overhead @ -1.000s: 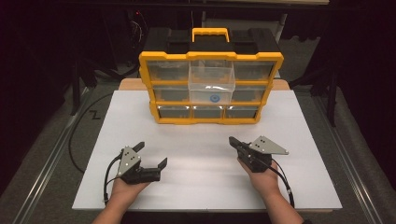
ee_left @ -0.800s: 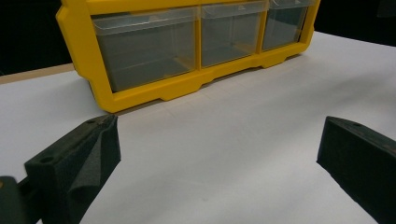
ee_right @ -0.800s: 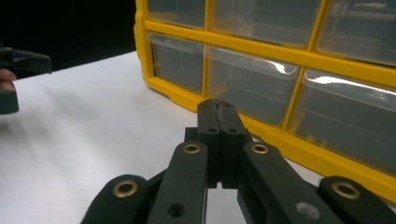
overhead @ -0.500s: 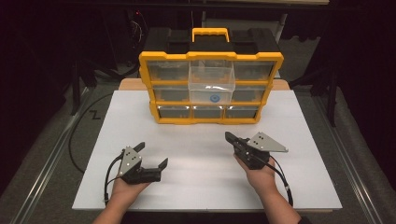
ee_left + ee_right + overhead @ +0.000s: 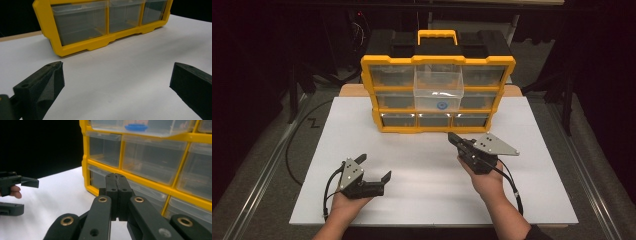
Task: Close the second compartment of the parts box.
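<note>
Left gripper (image 5: 373, 169), jaws spread wide with nothing between them, low over the white table (image 5: 422, 200). Centre rear: yellow drawer cabinet (image 5: 438, 94) (one clear drawer (image 5: 438, 90) pulled out). Right gripper (image 5: 453, 137), jaws pressed together and empty, points at the cabinet's bottom row.

A white table (image 5: 362, 150) with a wooden edge at its far side stands in a dark room. Grey carpeted floor (image 5: 257, 150) flanks it, crossed by metal rails (image 5: 267, 165) and black cables (image 5: 294, 145). Dark furniture legs stand behind.
</note>
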Demonstrator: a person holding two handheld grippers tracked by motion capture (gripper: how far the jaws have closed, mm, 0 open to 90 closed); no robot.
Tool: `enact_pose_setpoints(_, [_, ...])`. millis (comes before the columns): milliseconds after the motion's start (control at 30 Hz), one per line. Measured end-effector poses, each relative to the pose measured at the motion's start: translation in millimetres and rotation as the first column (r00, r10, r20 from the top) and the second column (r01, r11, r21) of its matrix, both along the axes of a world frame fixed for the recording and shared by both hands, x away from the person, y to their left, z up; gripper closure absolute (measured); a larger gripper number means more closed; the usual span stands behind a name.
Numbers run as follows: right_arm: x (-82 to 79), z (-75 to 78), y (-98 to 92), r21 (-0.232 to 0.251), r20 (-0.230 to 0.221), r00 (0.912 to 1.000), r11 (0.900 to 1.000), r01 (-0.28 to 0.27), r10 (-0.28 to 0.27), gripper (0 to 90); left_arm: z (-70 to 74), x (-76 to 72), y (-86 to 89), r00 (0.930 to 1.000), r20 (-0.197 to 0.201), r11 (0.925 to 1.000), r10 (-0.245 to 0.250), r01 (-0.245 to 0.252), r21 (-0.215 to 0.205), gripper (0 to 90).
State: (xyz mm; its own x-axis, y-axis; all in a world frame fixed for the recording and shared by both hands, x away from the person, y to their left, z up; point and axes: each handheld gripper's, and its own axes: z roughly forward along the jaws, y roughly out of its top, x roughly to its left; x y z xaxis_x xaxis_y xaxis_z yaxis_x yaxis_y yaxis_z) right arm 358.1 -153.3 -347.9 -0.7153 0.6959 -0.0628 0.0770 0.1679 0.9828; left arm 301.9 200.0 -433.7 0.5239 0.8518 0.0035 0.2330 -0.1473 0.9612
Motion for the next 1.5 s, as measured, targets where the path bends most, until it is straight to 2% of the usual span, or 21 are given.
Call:
enact_pose_setpoints(67, [0.1, 1.1, 2.5, -0.006, 0.003, 1.0, 1.0, -0.003, 0.003, 90.0, 1.2, -2.3, 0.4, 0.9999, 0.012, 1.0, -0.004, 0.004, -0.005, 0.0])
enact_pose_setpoints(233, [1.5, 6.9, 7.8, -0.004, 0.013, 0.9999, 1.0, -0.01, 0.011, 90.0, 0.8, -2.3, -0.2, 0.9999, 0.01, 0.9999, -0.011, 0.011, -0.008, 0.0])
enact_pose_setpoints(433, [7.3, 22.1, 10.7, 0.005, 0.054, 0.9985, 1.0, -0.006, 0.006, 90.0, 1.0, -3.9, -1.1, 0.9995, 0.022, 0.9997, -0.023, 0.023, -0.005, 0.1])
enact_pose_setpoints(667, [13.7, 41.2, 16.5, 0.01, 0.078, 0.997, 1.0, 0.001, -0.002, 90.0, 1.5, -4.9, 0.3, 0.9994, 0.023, 0.9997, -0.025, 0.025, -0.004, 0.1])
enact_pose_setpoints(1500, [21.7, 77.8, 26.1, 0.003, 0.126, 0.9913, 0.999, 0.036, -0.036, 90.0, 2.2, -5.0, -0.7, 0.9986, 0.031, 0.9991, -0.042, 0.042, -0.004, 0.0])
